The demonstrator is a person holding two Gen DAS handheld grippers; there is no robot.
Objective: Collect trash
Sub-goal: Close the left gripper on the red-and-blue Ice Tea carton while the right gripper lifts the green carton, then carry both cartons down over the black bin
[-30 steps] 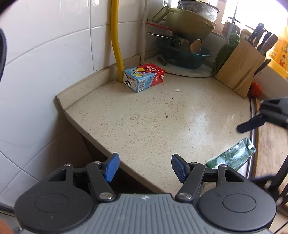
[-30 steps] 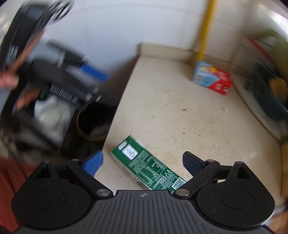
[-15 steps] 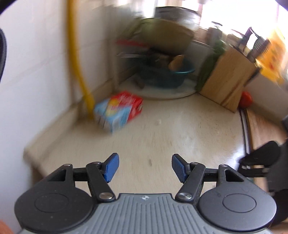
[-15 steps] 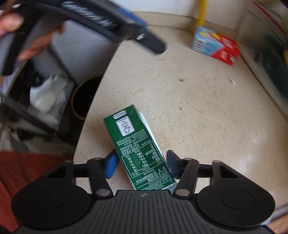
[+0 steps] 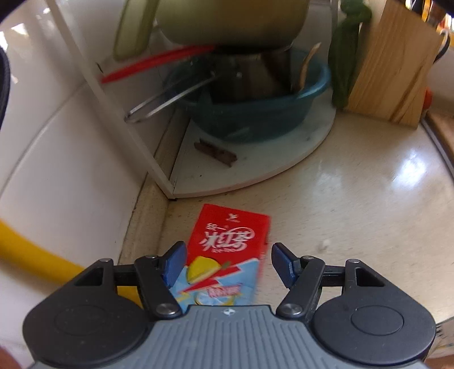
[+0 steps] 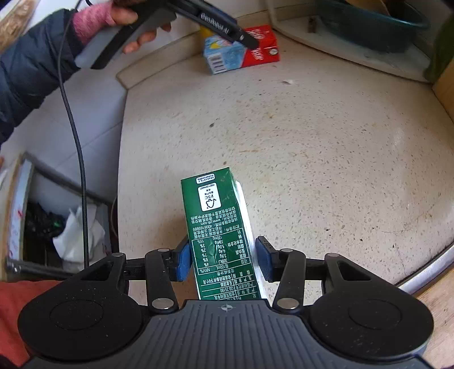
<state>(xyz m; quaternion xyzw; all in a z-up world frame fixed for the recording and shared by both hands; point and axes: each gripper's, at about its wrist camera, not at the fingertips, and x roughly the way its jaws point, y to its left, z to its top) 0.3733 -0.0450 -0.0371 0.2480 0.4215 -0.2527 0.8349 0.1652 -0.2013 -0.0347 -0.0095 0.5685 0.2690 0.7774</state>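
Left wrist view: the left gripper (image 5: 227, 265) is spread wide over a red and blue carton (image 5: 227, 255) lying flat on the bench (image 5: 354, 204) near the wall. Its left pad (image 5: 173, 266) sits at the carton's left edge; the right pad (image 5: 282, 268) stands clear of the other side. Beyond the carton a white tray (image 5: 255, 167) carries a teal basin (image 5: 255, 113), with a wooden knife block (image 5: 394, 68) to the right and a yellow pipe (image 5: 28, 255) at the left.

From the right wrist, the right gripper (image 6: 224, 261) is narrowed around a green carton (image 6: 218, 235) lying on the bench near its front edge. The left pad (image 6: 183, 261) touches the carton's side; whether the right pad (image 6: 264, 262) touches, I cannot tell. Farther back, a hand (image 6: 136, 20) in a dark sleeve holds the left gripper over the red and blue carton. Below the bench's left edge, a bin (image 6: 56, 227) holds crumpled white paper.
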